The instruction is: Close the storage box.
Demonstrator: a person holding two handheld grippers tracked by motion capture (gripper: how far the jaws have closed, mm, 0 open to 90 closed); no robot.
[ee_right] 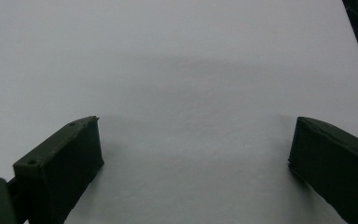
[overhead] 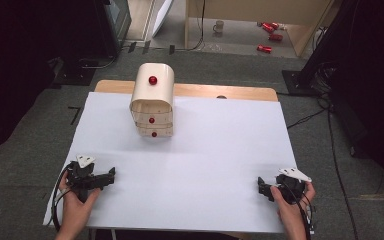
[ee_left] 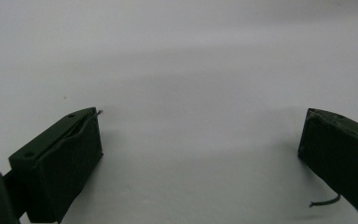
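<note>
Wide white sheet-covered table top (overhead: 205,165), wooden edge showing at the far side; bare white surface ahead of both sets of jaws in the two gripper views.

Cream, round-topped small drawer cabinet (overhead: 152,100) with red ball knobs, standing on the sheet well ahead of both grippers, nearer the left one's side, far end of the table. Three knobs seen: one on the rounded top, two on the drawer fronts facing the person.

Left hand (overhead: 75,202) wrapped round the black left gripper (overhead: 111,175), low over the near left part of the sheet, jaws pointing toward the right gripper. In the left gripper view (ee_left: 200,144), jaws spread wide, nothing between them.

Right hand (overhead: 287,202) round the black right gripper (overhead: 261,186), near right part of the sheet, well apart from the left. In the right gripper view (ee_right: 196,144), jaws likewise spread, gap bare.

Grey three-cornered plate on top of each gripper.
</note>
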